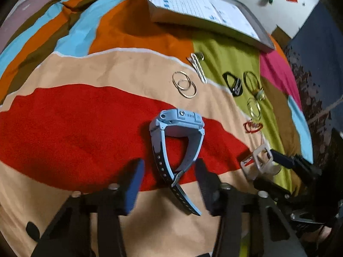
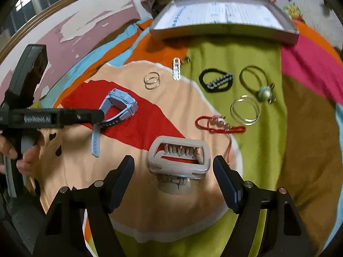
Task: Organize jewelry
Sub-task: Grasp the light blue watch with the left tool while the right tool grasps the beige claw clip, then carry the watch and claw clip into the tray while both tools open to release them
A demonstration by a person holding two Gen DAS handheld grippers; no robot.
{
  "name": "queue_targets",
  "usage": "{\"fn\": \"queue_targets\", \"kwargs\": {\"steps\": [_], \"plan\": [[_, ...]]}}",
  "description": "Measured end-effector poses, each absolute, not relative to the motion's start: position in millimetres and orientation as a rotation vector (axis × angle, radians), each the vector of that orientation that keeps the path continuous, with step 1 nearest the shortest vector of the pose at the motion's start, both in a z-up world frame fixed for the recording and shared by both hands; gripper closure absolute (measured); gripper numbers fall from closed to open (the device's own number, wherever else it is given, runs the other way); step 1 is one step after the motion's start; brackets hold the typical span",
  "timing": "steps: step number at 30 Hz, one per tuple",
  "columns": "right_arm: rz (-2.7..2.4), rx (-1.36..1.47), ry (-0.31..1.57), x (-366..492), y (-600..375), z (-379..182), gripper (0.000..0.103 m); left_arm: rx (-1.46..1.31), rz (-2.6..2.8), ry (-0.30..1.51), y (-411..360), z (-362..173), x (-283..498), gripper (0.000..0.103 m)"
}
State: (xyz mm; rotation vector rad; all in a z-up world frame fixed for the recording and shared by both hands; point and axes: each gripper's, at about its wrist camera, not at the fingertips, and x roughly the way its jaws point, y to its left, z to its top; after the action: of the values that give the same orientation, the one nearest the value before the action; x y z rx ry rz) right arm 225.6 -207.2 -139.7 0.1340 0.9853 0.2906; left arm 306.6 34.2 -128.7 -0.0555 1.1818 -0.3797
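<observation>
A light blue watch (image 1: 179, 120) lies on its side on the red patch of the cloth. Its strap runs back between the fingers of my left gripper (image 1: 169, 182), which stands open with a gap on both sides. In the right wrist view the same watch (image 2: 120, 107) lies left of centre, and the left gripper (image 2: 96, 113) reaches over its strap. A beige hair claw (image 2: 178, 158) sits between the fingers of my right gripper (image 2: 173, 160). That gripper is open, and its pads are clear of the claw.
A grey compartment box (image 2: 225, 15) stands at the back on a colourful cloth (image 2: 268, 171). Two gold hoops (image 2: 152, 80), a white hair clip (image 2: 176, 68), a black bracelet (image 2: 216, 81), a hair tie with a bead (image 2: 264, 92), clear bangles (image 2: 245, 109) and a red bracelet (image 2: 218, 124) lie between.
</observation>
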Motion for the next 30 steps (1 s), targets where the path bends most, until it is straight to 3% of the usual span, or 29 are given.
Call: {"fn": "queue_targets", "kwargs": {"steps": [3, 15, 16, 21, 30], "plan": [[0.281, 0.145, 1.001, 231, -202, -145, 0.032, -0.033, -0.410, 1.154, 29, -128, 306, 0.066], [0.249, 0.177, 1.030, 239, -196, -160, 0.039, -0.011, -0.446, 1.164, 26, -134, 307, 0.067], [0.250, 0.172, 1.027, 239, -196, -160, 0.043, -0.010, -0.445, 1.168, 26, -135, 308, 0.068], [0.257, 0.167, 1.005, 239, -197, -159, 0.045, -0.018, -0.431, 1.166, 29, -137, 308, 0.083], [0.298, 0.126, 0.928, 229, -195, -149, 0.045, -0.219, -0.454, 1.164, 42, -123, 305, 0.088]]}}
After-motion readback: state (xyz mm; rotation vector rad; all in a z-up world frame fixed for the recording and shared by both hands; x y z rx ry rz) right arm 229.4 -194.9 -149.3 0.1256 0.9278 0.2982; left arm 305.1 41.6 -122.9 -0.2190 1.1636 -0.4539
